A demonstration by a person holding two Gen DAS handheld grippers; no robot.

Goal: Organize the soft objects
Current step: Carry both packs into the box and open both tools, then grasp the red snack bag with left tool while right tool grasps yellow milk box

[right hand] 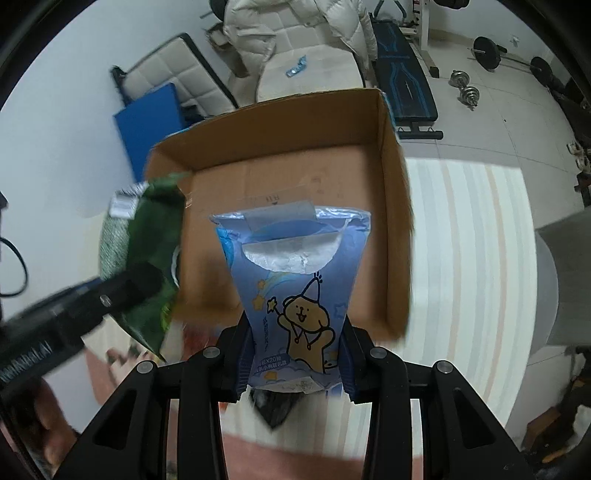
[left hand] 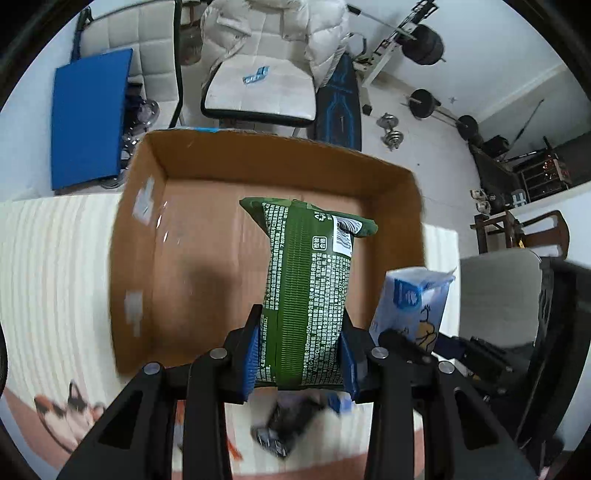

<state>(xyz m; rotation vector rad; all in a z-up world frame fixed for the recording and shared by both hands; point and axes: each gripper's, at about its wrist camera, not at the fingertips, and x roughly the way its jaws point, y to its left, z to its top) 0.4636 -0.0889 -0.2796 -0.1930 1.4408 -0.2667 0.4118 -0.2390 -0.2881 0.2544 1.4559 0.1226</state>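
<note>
I am holding my left tongs [left hand: 299, 363] closed around the lower end of a green soft pack [left hand: 308, 291], its blue pads [left hand: 251, 360] pressing in on both sides so the pack is pinched at the waist. The pack is standing up from the tongs over the open cardboard box [left hand: 177, 177], its printed back with the barcode facing my camera and its top edge tilting slightly to the right. My right tongs [right hand: 295, 363] are gripping a light blue tissue pack [right hand: 295, 280] in the same way, squeezed narrow between the pads, with its cartoon bear facing the camera and the torn opening at the top. That pack is also hovering above the box, near the box's front right part as the right wrist view shows it.

The box is lying on a pale striped rug [left hand: 55, 258] and its brown bottom is bare where I can see it. In the left wrist view the blue pack is appearing just right of the green one, over the box's right wall. A dark, blurred object [left hand: 280, 424] is lying on the rug below my tongs; I cannot tell what it is. Beyond the box, a white puffer jacket [left hand: 273, 29] is draped over a cushioned chair [left hand: 258, 92], and dumbbells [left hand: 389, 129] are sitting on the floor.
</note>
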